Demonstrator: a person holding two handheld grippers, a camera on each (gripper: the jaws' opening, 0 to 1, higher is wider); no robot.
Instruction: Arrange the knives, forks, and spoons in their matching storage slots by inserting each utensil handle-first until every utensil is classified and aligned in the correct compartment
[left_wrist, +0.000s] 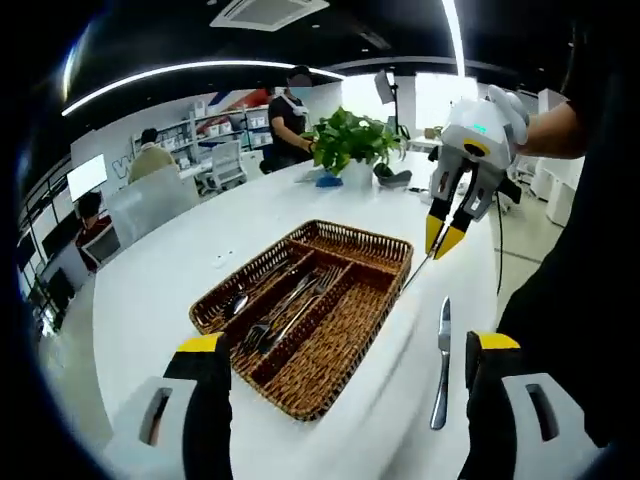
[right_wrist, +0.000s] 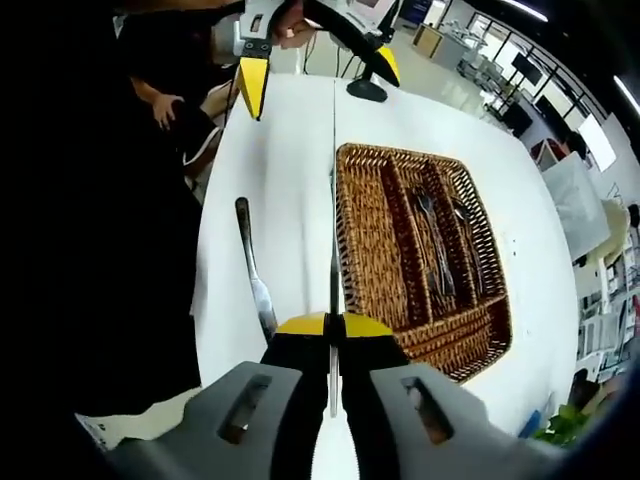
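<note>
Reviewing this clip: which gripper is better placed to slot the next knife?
Right. The right gripper already pinches a thin steel knife beside the brown wicker tray; the left gripper is open.

The nearest tray (left_wrist: 398, 262) slot lies unobstructed (forks (left_wrist: 290, 310) crowd the middle one).

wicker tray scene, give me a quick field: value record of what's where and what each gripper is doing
tray: wicker tray on white table
tray contents: forks, spoons; third slot bare
right gripper: shut on held knife, over the table beside the tray
left gripper: open, holding nothing
loose knife: flat on table beside tray
</note>
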